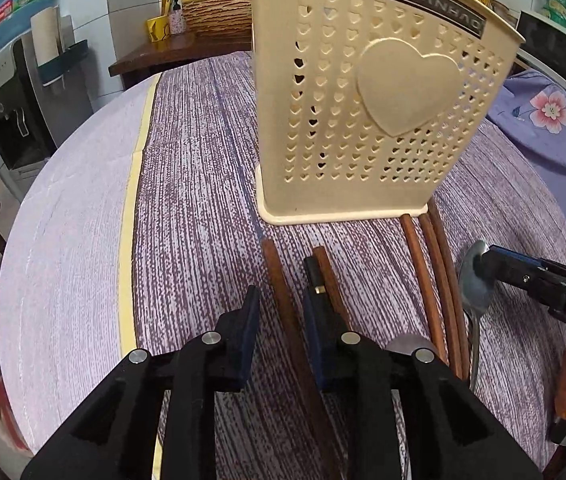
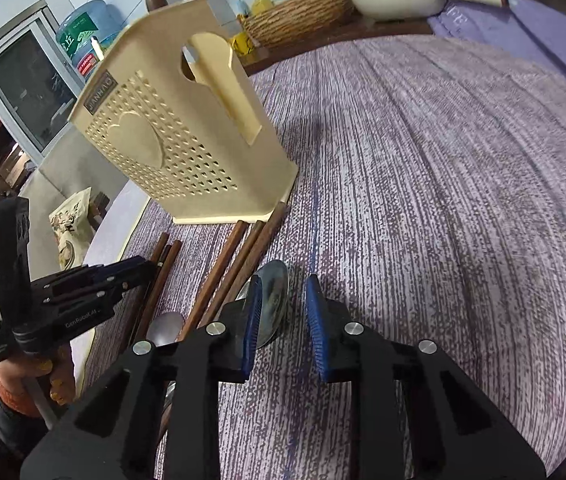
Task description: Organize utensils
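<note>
The cream holder (image 1: 371, 92) stands upright just behind the chopsticks (image 1: 431, 280). The left gripper (image 1: 283, 304) straddles one brown stick (image 1: 283, 300), pads apart. The right gripper (image 2: 285, 304), likewise parted, hangs over the spoon (image 2: 273, 300) (a woven basket (image 2: 299, 16) sits well back).

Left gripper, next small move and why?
Probably close the left gripper a little more on the brown chopstick lying between its fingers. A gap shows on both sides of the stick, so it is not yet gripped. The cream utensil holder stands upright just ahead, ready to take it once lifted.
</note>
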